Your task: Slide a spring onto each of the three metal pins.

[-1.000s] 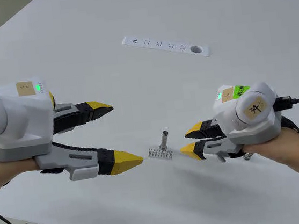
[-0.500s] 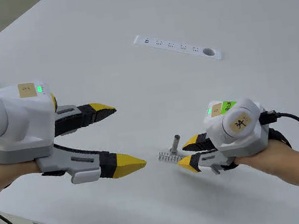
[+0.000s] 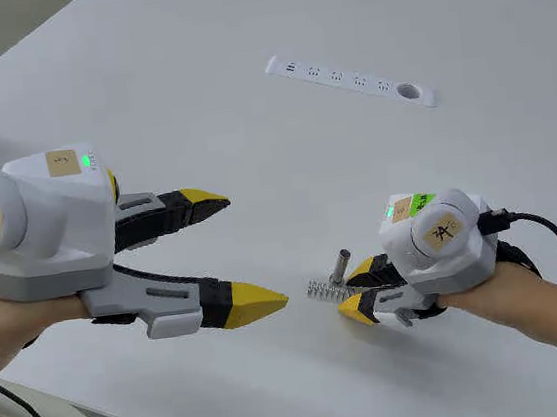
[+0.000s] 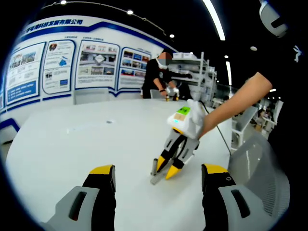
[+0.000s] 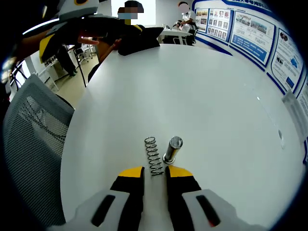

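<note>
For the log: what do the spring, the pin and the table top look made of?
Spring: thin coiled wire, grey and glinting, likely steel. Pin: solid metal with a polished look and a bright highlight on its rounded cap; probably steel, possibly plated. Table top: smooth white surface with a soft sheen, perhaps laminate or painted board; the core cannot be told.

— What sort of place is this?
— An office-like showroom or lab hall. Ahead of the left gripper (image 3: 253, 250), past the big white table (image 3: 238, 32), the wall carries blue-edged display boards (image 4: 57, 62) with printed text and pictures.
— Anything else?
— Long strip lights (image 4: 214, 19) overhead, and shelves (image 4: 192, 72) far ahead with a person (image 4: 156, 77) standing beside them. Left of the right gripper (image 5: 155, 172) stands a grey mesh office chair (image 5: 29, 125). A power strip (image 3: 349, 80) lies on the table beyond both grippers.
</note>
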A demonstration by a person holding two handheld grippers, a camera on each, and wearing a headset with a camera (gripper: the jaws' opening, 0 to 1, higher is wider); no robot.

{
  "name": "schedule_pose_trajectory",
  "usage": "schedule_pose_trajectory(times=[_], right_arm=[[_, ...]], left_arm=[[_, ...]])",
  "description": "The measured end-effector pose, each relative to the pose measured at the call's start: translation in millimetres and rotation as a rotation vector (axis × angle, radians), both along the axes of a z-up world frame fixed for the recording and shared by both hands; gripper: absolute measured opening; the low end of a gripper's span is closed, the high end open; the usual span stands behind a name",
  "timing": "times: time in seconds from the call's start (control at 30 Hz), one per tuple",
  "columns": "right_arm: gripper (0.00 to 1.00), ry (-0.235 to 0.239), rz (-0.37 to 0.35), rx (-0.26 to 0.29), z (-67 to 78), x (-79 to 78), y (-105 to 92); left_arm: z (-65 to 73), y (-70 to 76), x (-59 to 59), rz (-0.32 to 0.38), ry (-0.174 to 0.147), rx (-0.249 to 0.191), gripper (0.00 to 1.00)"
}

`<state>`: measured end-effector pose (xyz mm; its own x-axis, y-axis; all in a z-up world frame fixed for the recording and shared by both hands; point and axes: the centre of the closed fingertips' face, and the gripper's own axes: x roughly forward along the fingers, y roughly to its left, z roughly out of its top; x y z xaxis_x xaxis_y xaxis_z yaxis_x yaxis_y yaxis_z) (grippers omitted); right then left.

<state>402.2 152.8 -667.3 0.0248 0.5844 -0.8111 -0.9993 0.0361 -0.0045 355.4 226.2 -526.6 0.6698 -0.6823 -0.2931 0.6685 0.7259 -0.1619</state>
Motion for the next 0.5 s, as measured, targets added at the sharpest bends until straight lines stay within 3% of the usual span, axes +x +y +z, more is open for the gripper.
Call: schedule_pose_trajectory(times=[0.43, 0.5], right_arm=[[0.11, 0.034, -0.009, 0.001, -0.3, -2.2, 2.3], [0.11, 0.069, -0.019, 0.001, 0.0, -6.6, 1.6]], left_arm=[[-2.7, -5.7, -4.1, -0.001, 0.018, -0.006, 0.73], [-3.3, -7.7, -4.6, -0.006, 0.021, 0.001, 0.72]])
